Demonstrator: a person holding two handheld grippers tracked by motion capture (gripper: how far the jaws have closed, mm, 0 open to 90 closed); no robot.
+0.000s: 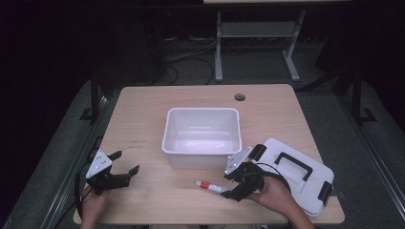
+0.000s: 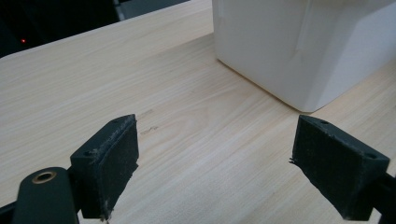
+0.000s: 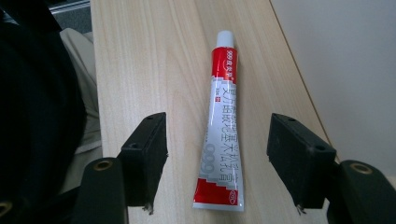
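Evidently early: the red-and-white ointment tube (image 3: 222, 126) lay ungrasped on the wooden counter (image 1: 143, 124) between the right tool's (image 1: 237, 183) spread jaws; the left tool (image 1: 117, 167) was spread too, and the white plastic bin (image 1: 203, 119) held nothing.

The left gripper (image 1: 125, 162) sits low at the near left, held from below by the left hand (image 1: 93, 206), its jaws spread wide with nothing between them. The right gripper (image 1: 228, 183) (grey plate tilted upward) points leftward from the right hand (image 1: 272, 193), jaws parted and not pressing on anything, forearm entering from the bottom edge.
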